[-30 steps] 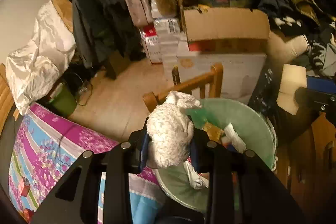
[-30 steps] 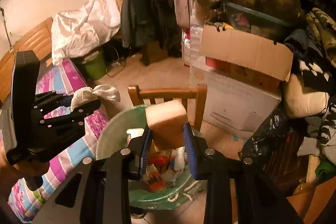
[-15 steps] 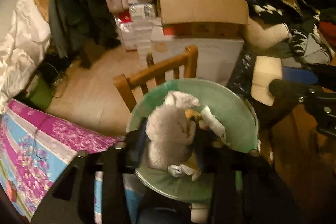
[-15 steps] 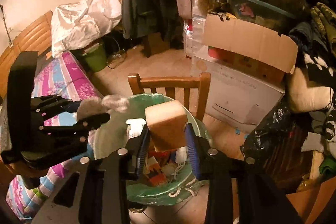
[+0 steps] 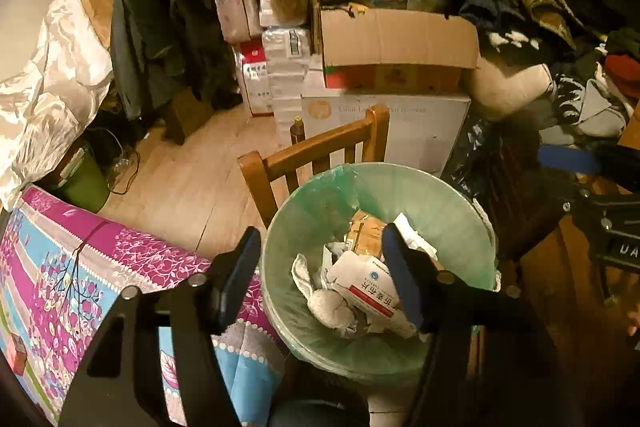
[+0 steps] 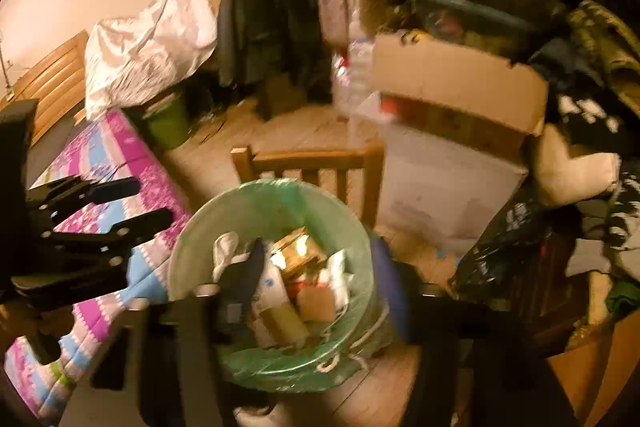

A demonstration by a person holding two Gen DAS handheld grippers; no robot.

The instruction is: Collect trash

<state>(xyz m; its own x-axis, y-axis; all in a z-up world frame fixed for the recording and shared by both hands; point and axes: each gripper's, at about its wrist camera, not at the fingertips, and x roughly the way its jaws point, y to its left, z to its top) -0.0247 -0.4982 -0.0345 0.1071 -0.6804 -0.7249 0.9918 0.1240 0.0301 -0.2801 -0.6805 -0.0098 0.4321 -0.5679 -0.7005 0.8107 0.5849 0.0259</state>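
trash [image 5: 362, 283] lies heaped in the bin [image 5: 448, 203], a round pail lined with a pale green bag, and that is where the task wants it; a white rag [image 5: 330, 307] rests at the near edge of the heap, touching a white carton with a red stripe [image 5: 368, 287], with a tan block [image 6: 316, 301] and yellowish wrappers among the rest; the left tool [image 5: 320, 267] hangs right above the bin mouth with its fingers spread wide and nothing between them, which reads as a drop just made over the opening so nothing lands on the floor; the right tool [image 6: 320, 275] hovers over the same bin, likewise parted and empty, though its view is blurred; both sit high enough to clear the rim, so either can pull away without snagging the liner; the bin stands on pale wood floor [image 5: 192, 179], just beside a bed with a pink and blue floral quilt [image 5: 80, 267] and in front of a wooden chair [image 5: 316, 151]; the room is crowded and dimly lit in warm light; cardboard boxes [image 5: 396, 39] are stacked behind the chair, a dark bag and heaped clothes above them, a dark coat [image 5: 168, 27] hangs by a curtain, a white sheet [image 5: 48, 75] drapes something at the left, and a small green pail [image 5: 84, 183] sits by the bed; more loose pieces, if any are left, are not in view here.
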